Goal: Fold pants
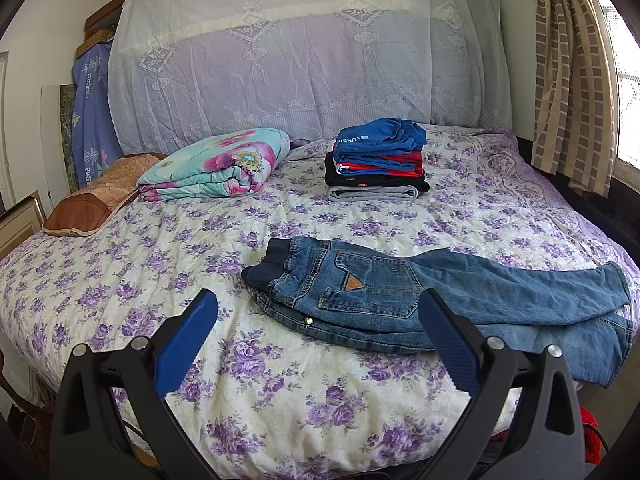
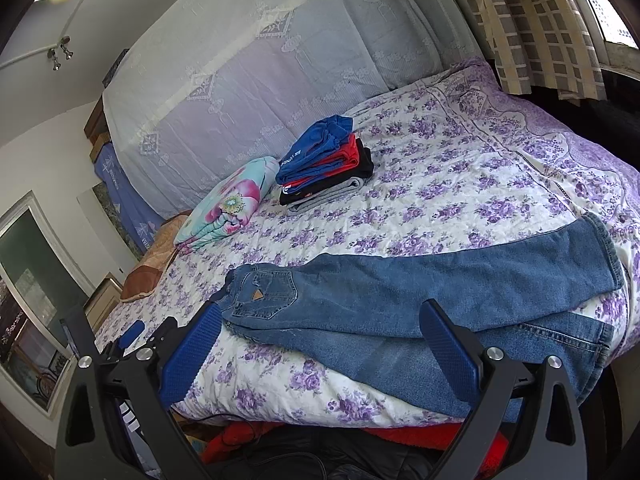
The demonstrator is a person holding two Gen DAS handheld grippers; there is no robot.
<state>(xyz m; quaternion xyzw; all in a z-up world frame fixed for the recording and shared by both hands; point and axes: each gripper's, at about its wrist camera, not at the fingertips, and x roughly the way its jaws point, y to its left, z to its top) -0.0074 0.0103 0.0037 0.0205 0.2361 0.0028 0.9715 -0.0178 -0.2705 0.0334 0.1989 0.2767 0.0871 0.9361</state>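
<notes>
A pair of blue jeans (image 1: 400,292) lies near the front edge of the bed, folded lengthwise with one leg on top of the other. The waistband points left and the legs run right, ending at the hems (image 2: 604,248). My left gripper (image 1: 318,308) hovers open just in front of the waist and back pocket, with nothing between its blue pads. Over the lower leg of the jeans (image 2: 400,312), my right gripper (image 2: 320,316) is open and holds nothing. The left gripper (image 2: 132,334) shows at the lower left of the right wrist view.
A stack of folded clothes (image 1: 376,166) sits mid-bed at the back, with a folded floral blanket (image 1: 216,166) and a brown pillow (image 1: 96,200) to its left. The floral bedspread (image 1: 160,248) has bare room left of the jeans. A curtain (image 1: 572,72) hangs at right. Red fabric (image 2: 248,436) lies below the bed edge.
</notes>
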